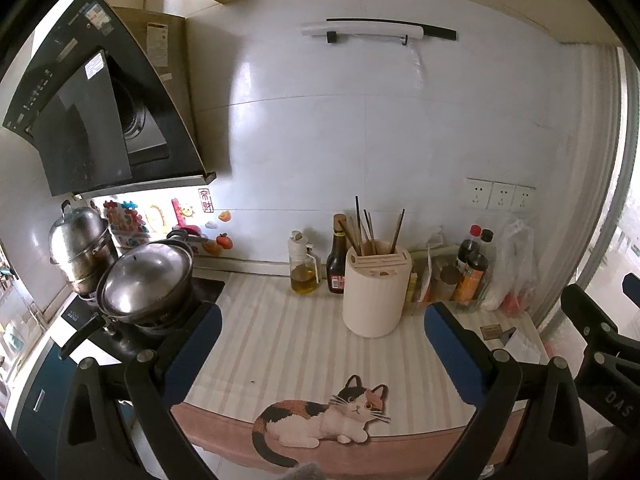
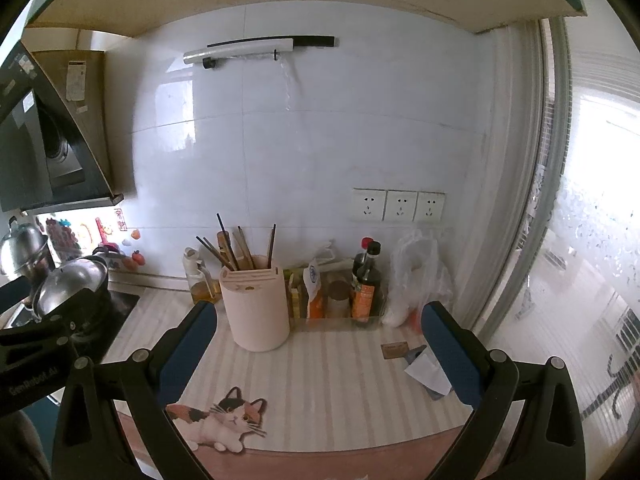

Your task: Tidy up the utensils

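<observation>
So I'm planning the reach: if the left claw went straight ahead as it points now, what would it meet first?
Probably the cream utensil holder holding chopsticks; it stands ahead, just right of centre between the open left claw fingers. Depth is uncertain.

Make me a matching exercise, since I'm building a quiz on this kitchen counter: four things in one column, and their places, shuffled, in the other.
Things:
1. chopsticks
2. oil dispenser
3. cat picture
4. wall sockets

Places:
A. on the tiled wall above the condiment bottles
B. on the front edge of the striped counter mat
C. standing upright in the beige utensil holder
D. left of the dark sauce bottle, by the wall

Pairs: 1-C, 2-D, 3-B, 4-A
</observation>
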